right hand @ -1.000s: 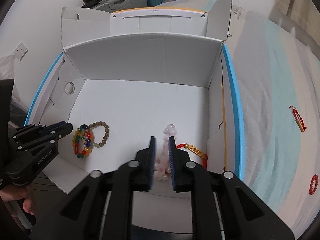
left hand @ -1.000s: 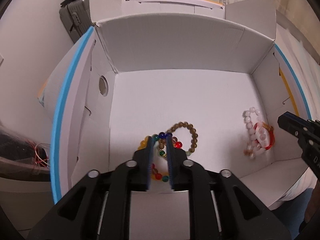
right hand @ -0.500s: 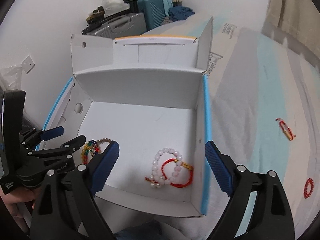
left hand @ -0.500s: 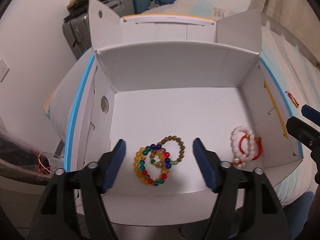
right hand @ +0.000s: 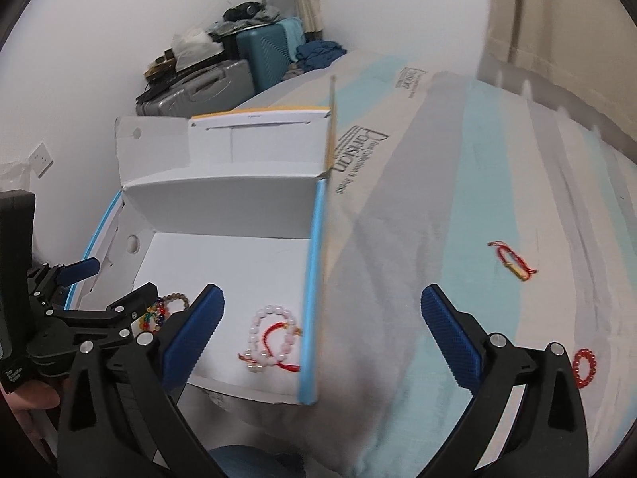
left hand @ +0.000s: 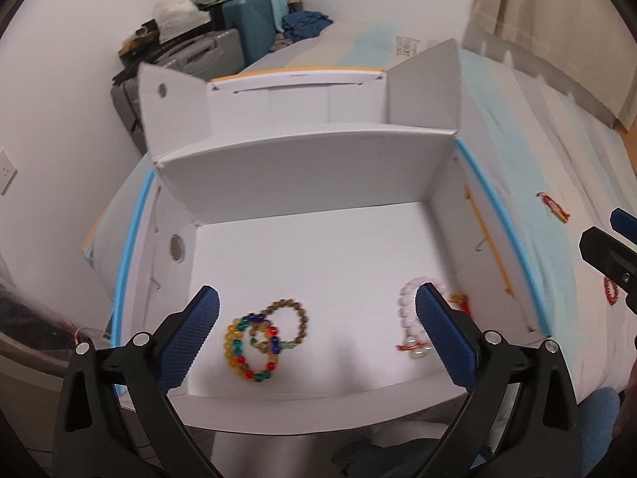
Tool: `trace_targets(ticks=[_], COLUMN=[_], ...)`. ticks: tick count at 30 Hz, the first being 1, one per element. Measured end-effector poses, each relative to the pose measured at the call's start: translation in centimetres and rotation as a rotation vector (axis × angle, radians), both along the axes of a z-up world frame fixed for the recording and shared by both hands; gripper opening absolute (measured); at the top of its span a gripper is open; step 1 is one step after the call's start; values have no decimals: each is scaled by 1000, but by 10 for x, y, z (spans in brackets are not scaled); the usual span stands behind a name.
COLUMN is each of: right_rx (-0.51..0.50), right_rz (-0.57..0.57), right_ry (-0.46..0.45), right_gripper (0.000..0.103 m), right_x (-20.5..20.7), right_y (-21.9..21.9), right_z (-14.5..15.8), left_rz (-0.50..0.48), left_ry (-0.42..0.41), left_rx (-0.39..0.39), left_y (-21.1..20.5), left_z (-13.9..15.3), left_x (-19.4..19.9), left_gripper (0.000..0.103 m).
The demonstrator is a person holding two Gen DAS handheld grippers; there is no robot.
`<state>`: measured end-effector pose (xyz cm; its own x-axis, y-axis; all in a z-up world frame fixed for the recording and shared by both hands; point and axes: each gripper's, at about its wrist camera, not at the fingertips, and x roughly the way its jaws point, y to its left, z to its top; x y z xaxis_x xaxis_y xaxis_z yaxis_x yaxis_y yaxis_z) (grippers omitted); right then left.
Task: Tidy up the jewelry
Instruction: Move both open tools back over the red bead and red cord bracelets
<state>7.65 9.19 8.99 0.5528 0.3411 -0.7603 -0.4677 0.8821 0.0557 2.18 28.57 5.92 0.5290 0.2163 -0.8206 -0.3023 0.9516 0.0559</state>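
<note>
Now you are holding both grippers above the near edge of the white box [left hand: 318, 183], fingers spread wide and gripping nothing. Your left gripper [left hand: 316, 338] is hanging over the box floor, with the multicolored bead bracelet [left hand: 251, 348] lying between its fingers, overlapped at 2 o'clock by the brown bead bracelet [left hand: 287, 326]. At 3 o'clock, partly behind the right finger, the pale pink bead bracelet [left hand: 407, 310] is lying with a red cord bracelet [right hand: 278, 338] across it. Your right gripper [right hand: 322, 336] is straddling the box's blue-edged right wall. Out on the bed [right hand: 458, 183], a red bead bracelet [right hand: 585, 367] is lying at 3 o'clock and a red-and-gold cord bracelet [right hand: 512, 265] farther off at 1 o'clock. Beyond the bed, suitcases [right hand: 247, 63] are standing against the wall.
</note>
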Motion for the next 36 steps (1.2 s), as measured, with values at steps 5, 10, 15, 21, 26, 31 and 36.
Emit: trace_targets(ticks=[5,10,15,21,26,31,36], right_rx=[9,13,15,18,29,26,26], right_rz=[-37,-75,-116,-167,-221,-275,-318], right_ry=[-13,-18,-26,-26,-22,-14,-9], right_gripper=[95,95,95,95,95,95,95], right_x=[2,5,7,9,11,13,13], right_y=[-30,-57,-89,-128,-167,-205,-239], right_z=[9,14,18,20,21,18,14], left_rz=[-31,-63,-105,-155,-194,-231,-272], left_ry=[-20,-37,-45,-52,-64,-76,-83], left_rx=[3,6,-6,0,-6,-9,-17], left_y=[-26,-50,-79,-114,-143,-174,-205], left_z=[10,18,22,25,28,31,30], left_x=[8,15,23,34,44,53,62], left_gripper=[97,97,97,97,97,97,97])
